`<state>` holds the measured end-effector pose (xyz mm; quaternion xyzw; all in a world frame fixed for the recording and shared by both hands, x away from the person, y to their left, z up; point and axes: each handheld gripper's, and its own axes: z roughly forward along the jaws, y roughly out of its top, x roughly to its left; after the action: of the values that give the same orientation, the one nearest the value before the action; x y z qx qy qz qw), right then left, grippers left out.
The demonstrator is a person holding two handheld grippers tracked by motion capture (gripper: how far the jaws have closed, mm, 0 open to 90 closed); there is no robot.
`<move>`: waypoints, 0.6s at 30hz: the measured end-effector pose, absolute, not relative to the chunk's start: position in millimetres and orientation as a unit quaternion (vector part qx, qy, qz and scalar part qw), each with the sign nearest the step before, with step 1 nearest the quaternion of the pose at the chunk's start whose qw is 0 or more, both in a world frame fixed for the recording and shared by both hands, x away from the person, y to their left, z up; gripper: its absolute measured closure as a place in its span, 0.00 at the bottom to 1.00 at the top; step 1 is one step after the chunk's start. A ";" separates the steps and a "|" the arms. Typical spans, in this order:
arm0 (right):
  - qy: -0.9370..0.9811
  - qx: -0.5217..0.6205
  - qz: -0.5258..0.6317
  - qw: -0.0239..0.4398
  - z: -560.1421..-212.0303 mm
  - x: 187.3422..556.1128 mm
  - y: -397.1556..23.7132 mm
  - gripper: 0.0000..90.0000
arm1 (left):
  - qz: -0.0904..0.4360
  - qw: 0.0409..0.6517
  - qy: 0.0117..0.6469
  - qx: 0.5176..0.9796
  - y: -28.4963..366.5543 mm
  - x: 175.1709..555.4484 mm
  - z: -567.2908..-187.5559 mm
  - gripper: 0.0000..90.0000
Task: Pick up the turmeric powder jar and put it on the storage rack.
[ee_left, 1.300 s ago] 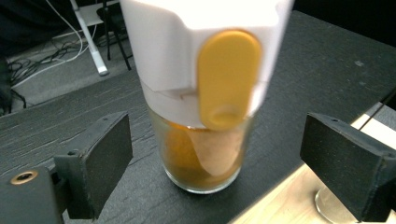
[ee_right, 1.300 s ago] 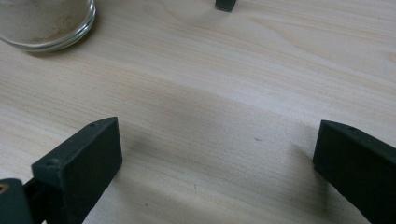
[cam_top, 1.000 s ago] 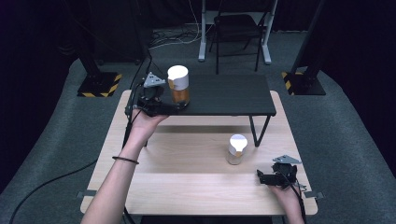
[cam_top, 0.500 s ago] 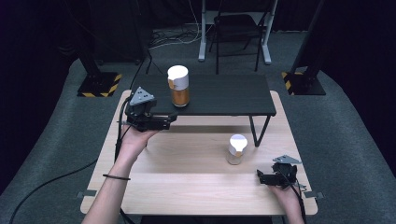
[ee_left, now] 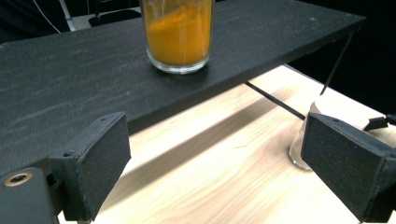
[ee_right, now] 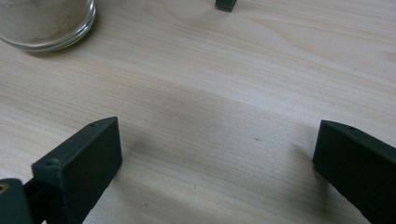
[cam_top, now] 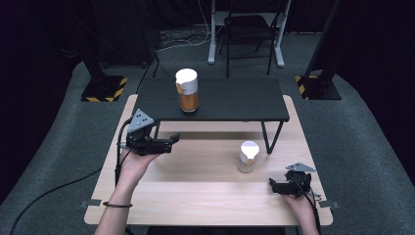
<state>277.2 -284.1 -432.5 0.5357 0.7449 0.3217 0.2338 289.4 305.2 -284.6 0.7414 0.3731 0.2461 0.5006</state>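
Jar on shelf: glass spice jar [cam_top: 187, 90] with white cap, orange powder inside, stands upright on the black shelf [cam_top: 235, 98].
Left gripper [cam_top: 166, 143]: jaws spread wide, empty, over the table [cam_top: 195, 196] just before the shelf.
Right gripper [cam_top: 278, 186]: jaws spread, empty, near the small jar [cam_top: 247, 156].
Handling: rigid, smooth, breakable; grip the glass body below the cap.

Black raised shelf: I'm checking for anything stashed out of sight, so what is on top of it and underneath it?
On the black raised shelf stands a white-lidded glass jar of orange powder. Beneath, bare light wooden table and thin legs show; the far part is covered.
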 end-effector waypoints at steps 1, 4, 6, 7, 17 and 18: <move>0.745 0.536 0.322 0.234 -432.5 277.2 -284.1 0.00 | 0.248 0.499 0.373 0.742 305.3 287.3 -286.1 0.09; 0.745 0.536 0.321 0.234 -432.4 277.1 -284.0 0.00 | 0.255 0.495 0.371 0.743 306.0 281.0 -290.8 0.08; 0.745 0.536 0.321 0.234 -432.4 277.1 -283.9 0.00 | 0.256 0.495 0.372 0.742 307.8 277.7 -294.5 0.08; 0.745 0.536 0.321 0.234 -432.5 277.1 -283.9 0.00 | 0.257 0.496 0.373 0.741 308.6 276.0 -296.7 0.08; 0.745 0.536 0.321 0.234 -432.5 277.1 -283.9 0.00 | 0.242 0.493 0.385 0.742 323.3 266.8 -323.8 0.08; 0.745 0.536 0.321 0.234 -432.5 277.1 -283.9 0.00 | 0.242 0.495 0.386 0.740 325.0 265.1 -326.5 0.08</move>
<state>277.1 -283.9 -432.5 0.5360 0.7448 0.3213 0.2340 265.1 325.0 -326.5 0.7400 0.3862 0.2419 0.4947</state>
